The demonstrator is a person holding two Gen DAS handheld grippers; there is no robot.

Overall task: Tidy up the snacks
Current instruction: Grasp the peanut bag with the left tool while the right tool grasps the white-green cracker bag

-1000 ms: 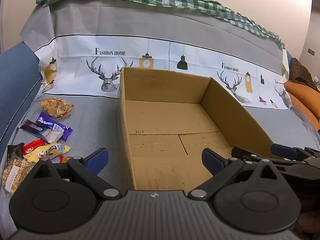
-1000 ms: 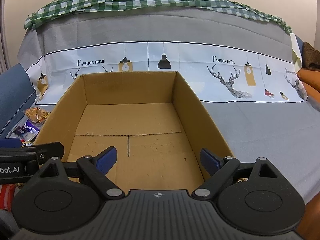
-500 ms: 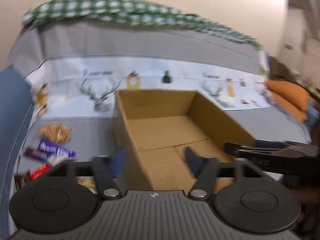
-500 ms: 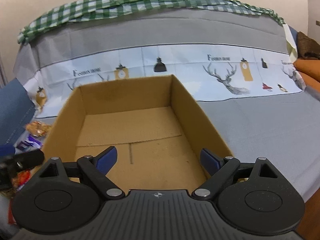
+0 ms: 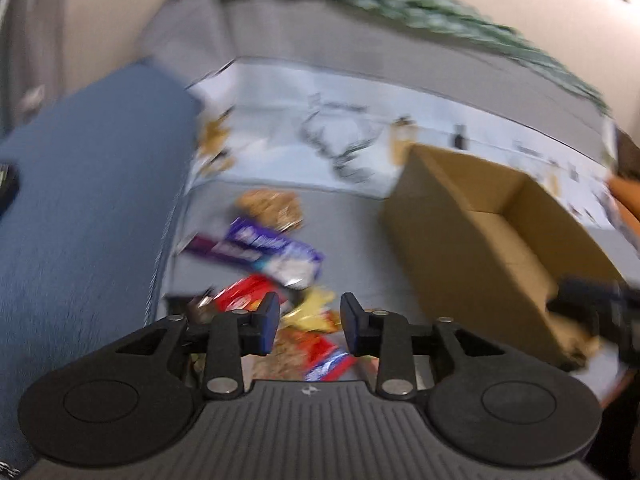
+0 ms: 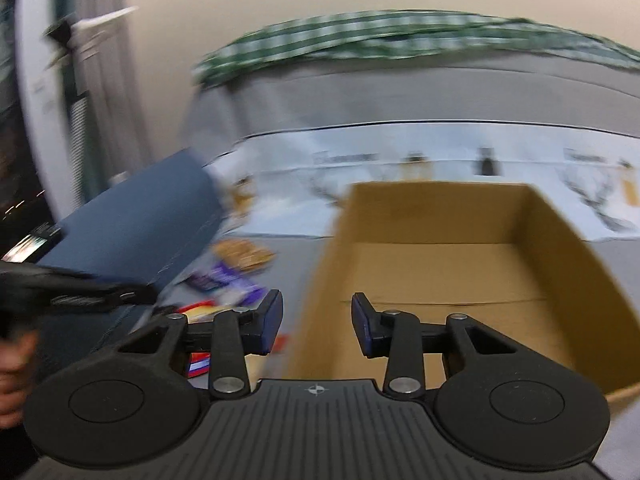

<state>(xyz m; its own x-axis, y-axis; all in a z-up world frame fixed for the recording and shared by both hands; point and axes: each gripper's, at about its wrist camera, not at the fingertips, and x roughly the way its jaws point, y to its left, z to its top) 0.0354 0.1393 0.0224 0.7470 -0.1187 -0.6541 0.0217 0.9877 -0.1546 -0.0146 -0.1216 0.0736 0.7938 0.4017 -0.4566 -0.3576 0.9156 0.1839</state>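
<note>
Attention is being turned away from the cardboard box (image 5: 500,240) and toward the snack packets (image 5: 276,272), which are lying in a loose cluster on the grey sofa cover (image 5: 352,240) beside the blue armrest (image 5: 80,208). In the left wrist view, the box, which was filling the middle of the frame a second ago, is now being seen at the right, and the packets are being brought from the far left into the centre and lower centre, directly ahead of the left tool (image 5: 308,320). Its jaws have just been closing from wide apart to a narrow gap, and nothing is being held between them; the yellow packet (image 5: 312,308) and the red packet (image 5: 244,296) are being seen past the gap, not gripped. The purple packet (image 5: 272,256) and the clear bag of biscuits (image 5: 268,208) are lying further up the frame, untouched. In the right wrist view, the box (image 6: 460,272) is being shown empty at the right, with the packets (image 6: 232,272) at the centre left. The right tool (image 6: 316,320) has likewise just been closing to a narrow gap, with nothing between its jaws. The left tool (image 6: 80,292) is being seen at the left edge, reaching toward the packets. Both views are being smeared by motion. No snack is in the box yet, so a first pick from the pile appears to be being set up.
</note>
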